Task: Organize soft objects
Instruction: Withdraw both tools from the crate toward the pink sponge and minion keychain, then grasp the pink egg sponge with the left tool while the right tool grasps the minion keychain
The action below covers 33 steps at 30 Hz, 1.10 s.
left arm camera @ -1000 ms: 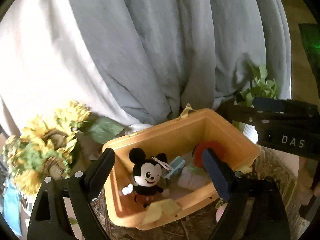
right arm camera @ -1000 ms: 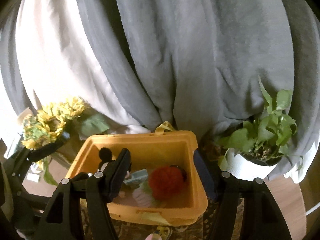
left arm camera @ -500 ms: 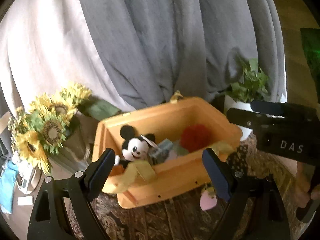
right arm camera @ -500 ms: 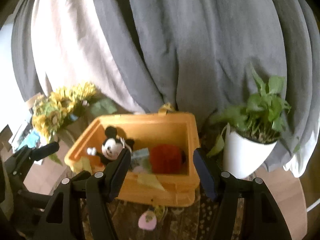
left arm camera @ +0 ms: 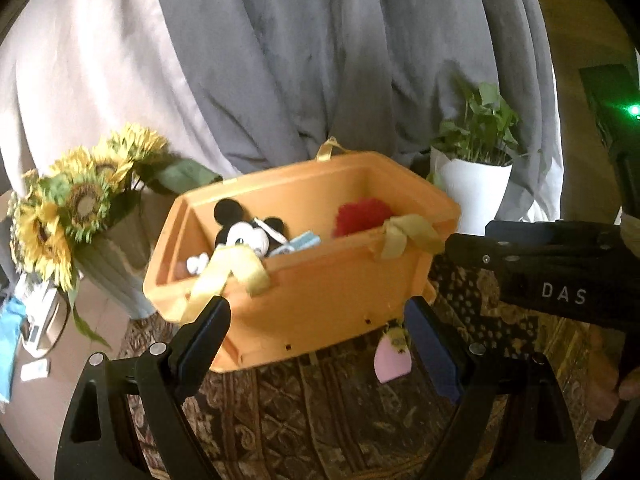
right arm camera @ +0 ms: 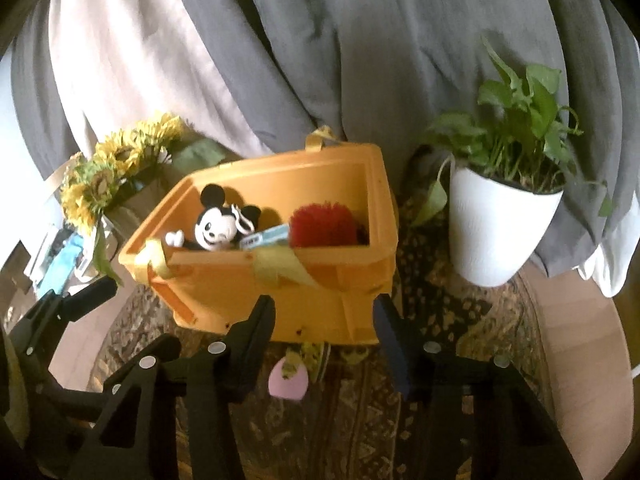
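- Since the earlier frame, both grippers have been drawn back and lowered; the bin (right arm camera: pixel 280 280) is now seen from its side.
- "DAS" is read on the right gripper (left arm camera: pixel 560 292).
- The left gripper (left arm camera: pixel 320 344) is spread wide, empty.
- The right gripper's jaws are closing on nothing.
- A mouse plush (right arm camera: pixel 218 224) and red pompom (right arm camera: pixel 322 228) lie in the bin; a pink tag (right arm camera: pixel 288 380) lies on the rug (right arm camera: pixel 360 420).

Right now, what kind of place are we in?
Probably a home living room or bedroom corner. Grey curtains hang behind, a potted plant and a vase of sunflowers flank an orange toy bin, all on a patterned table covering.
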Motion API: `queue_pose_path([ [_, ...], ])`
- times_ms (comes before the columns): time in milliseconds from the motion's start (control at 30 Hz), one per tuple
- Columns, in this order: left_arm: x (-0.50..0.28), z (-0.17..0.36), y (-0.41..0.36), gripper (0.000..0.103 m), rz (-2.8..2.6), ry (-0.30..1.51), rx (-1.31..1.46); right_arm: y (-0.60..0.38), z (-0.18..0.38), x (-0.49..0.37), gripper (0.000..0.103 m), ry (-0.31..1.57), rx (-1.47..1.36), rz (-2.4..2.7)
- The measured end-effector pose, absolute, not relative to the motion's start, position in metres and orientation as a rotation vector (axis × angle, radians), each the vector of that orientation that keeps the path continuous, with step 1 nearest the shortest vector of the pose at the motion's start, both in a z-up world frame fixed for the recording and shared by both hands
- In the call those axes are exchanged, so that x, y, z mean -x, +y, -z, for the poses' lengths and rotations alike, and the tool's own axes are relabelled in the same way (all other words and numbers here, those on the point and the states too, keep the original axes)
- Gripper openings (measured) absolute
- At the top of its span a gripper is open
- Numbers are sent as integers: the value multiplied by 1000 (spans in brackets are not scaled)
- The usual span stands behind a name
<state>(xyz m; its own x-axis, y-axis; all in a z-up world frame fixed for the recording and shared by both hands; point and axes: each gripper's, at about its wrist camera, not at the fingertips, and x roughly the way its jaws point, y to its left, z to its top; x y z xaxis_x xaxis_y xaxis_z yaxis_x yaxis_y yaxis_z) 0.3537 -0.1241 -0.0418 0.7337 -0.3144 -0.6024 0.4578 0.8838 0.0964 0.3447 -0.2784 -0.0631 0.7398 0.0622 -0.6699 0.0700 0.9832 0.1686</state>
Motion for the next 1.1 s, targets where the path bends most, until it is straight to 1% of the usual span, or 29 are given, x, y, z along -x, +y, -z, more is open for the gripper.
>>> queue_pose_path([
  [400,-319,62,-128,88,350,632,-227,-283,85,-337,40,784,-173,-69],
  [633,-308,77,-139,88,316,653,-210,-296,98,-337,39,822,-201,-114],
  [800,-312,93,-151,88,309,701,-192,-306,111,-341,39,851,-238,-160],
  [867,-314,101,-157,86,297,716,-199,-308,117,-344,39,865,-238,-178],
  [933,-318,109,-162,81,290,740,-203,-310,123,-348,39,875,-247,-198],
  [1100,-327,126,-168,80,289,800,-181,-312,134,-358,39,886,-312,-241],
])
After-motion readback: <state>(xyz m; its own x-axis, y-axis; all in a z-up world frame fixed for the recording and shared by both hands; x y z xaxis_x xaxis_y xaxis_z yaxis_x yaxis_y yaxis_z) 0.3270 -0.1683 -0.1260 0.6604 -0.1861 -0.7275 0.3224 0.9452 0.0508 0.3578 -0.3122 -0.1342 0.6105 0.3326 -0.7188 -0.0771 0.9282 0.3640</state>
